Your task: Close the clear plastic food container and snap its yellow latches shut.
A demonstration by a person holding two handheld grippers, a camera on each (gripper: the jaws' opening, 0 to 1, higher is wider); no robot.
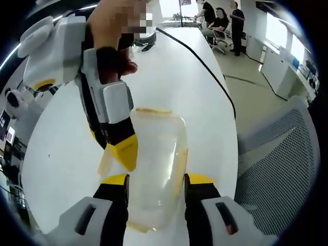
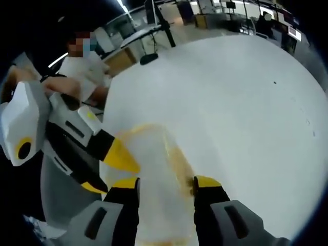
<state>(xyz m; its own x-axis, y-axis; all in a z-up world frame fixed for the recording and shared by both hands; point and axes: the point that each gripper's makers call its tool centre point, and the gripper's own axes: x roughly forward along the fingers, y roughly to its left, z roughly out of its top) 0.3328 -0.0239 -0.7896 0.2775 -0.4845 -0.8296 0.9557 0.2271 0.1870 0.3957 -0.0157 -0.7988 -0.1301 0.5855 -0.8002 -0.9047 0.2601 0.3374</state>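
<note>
On the white desk [image 1: 205, 102], close to the edge where a mesh chair [image 1: 287, 164] stands, sits the clear container [image 1: 154, 164] with its lid already down, as far as I can judge through the blur. My left tool [image 1: 155, 179] reaches over its near end, jaws apart, one on each side of the box and not clamped on it. My right tool [image 2: 165, 180] comes at the container [image 2: 154, 174] from the opposite end, its jaws also apart and straddling the lid. From the left gripper view the right tool's yellow tip [image 1: 125, 148] lies at one long side of the box, by a yellow latch [image 1: 105, 161]; whether it is pressing I cannot tell. The other latch [image 1: 180, 164] runs down the far long side. I judge the step in hand to be latching. Next I should steady the box with one tool and push each latch down until it clicks.
</note>
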